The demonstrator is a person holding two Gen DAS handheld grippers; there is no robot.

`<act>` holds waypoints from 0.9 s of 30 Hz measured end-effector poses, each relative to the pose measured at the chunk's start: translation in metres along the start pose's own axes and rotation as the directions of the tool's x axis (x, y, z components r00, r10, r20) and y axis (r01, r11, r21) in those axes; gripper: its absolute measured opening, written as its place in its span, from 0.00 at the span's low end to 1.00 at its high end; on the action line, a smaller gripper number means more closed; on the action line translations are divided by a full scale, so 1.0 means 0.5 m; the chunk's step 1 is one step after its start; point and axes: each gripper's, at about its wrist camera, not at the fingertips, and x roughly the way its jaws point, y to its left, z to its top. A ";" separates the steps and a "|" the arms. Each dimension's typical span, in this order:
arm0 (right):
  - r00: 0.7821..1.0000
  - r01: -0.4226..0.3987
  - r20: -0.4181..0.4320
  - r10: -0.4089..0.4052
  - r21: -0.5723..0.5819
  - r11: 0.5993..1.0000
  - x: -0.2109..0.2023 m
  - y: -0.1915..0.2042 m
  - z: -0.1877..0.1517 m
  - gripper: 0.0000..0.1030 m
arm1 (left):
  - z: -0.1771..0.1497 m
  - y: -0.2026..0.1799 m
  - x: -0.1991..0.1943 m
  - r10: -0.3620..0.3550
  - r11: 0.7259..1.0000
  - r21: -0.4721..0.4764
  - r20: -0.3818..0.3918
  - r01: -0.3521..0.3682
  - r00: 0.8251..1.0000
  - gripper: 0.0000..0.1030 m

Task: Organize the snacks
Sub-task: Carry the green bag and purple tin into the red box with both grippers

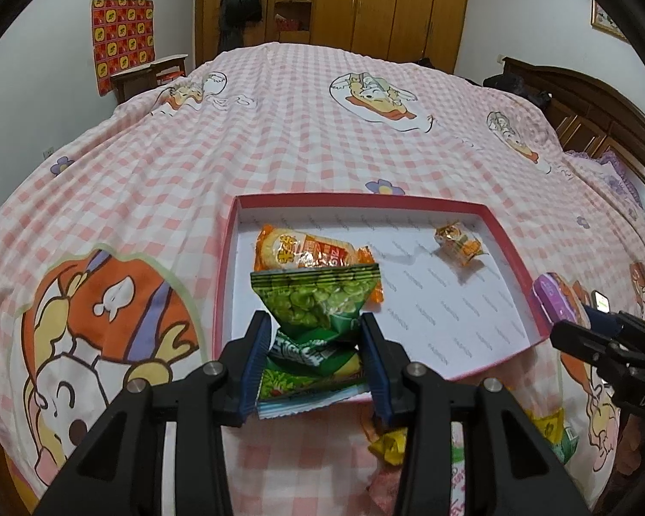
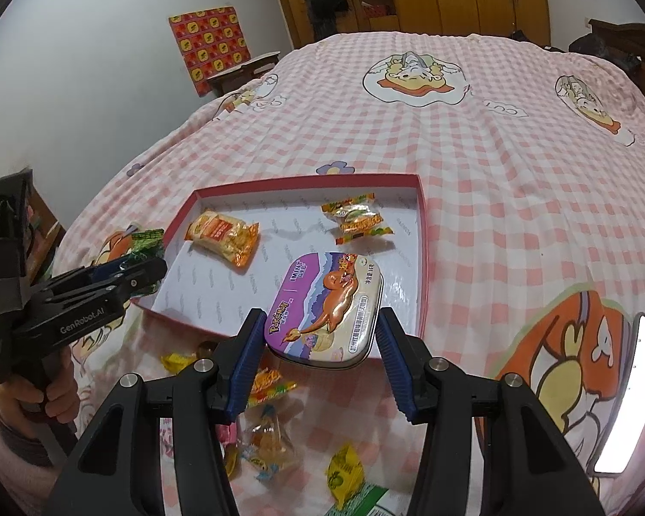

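Roughly midway, by my read. Red-rimmed shallow box [image 1: 225, 253] sits on the pink checked bed [image 1: 279, 129]; two snacks already lie inside: orange rice-cracker pack [image 1: 305, 251] at the left, small orange candy pack [image 1: 458, 238] toward the far right corner.

L gripper [image 1: 314, 357] is clenched on a green pea-snack bag [image 1: 318, 301], held over the box's near-left edge, not yet set down. R gripper [image 2: 322, 339] is clamped on a purple Pokémon mint tin [image 2: 327, 305], flat, hovering over the box's near-right part.

Left to do: release both, then collect loose wrapped sweets [image 2: 271, 387] on the bed in front of the box.

View diffs: R wrist shows most of the leftover pile, incl. yellow-green sachet [image 2: 344, 468] and clear-wrapped candies [image 2: 271, 443], plus a lit phone [image 2: 632, 391] on the bed at right and the hand [image 2: 43, 391] holding the L gripper. L wrist shows only a few yellow wrappers [image 1: 391, 443] there, but gives the pea bag's print and the bag's crumple between the pads.
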 end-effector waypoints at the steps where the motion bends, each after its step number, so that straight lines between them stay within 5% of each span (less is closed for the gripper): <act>1: 1.000 0.001 -0.002 -0.001 0.000 1.000 0.003 0.000 0.003 0.52 | 0.003 -0.001 0.004 0.002 1.000 0.000 -0.002 -0.002 1.000 0.42; 27: 0.993 0.070 -0.090 -0.071 -0.007 0.997 0.128 -0.015 0.049 0.52 | 0.024 -0.010 0.132 0.028 1.000 -0.004 -0.119 -0.029 0.992 0.42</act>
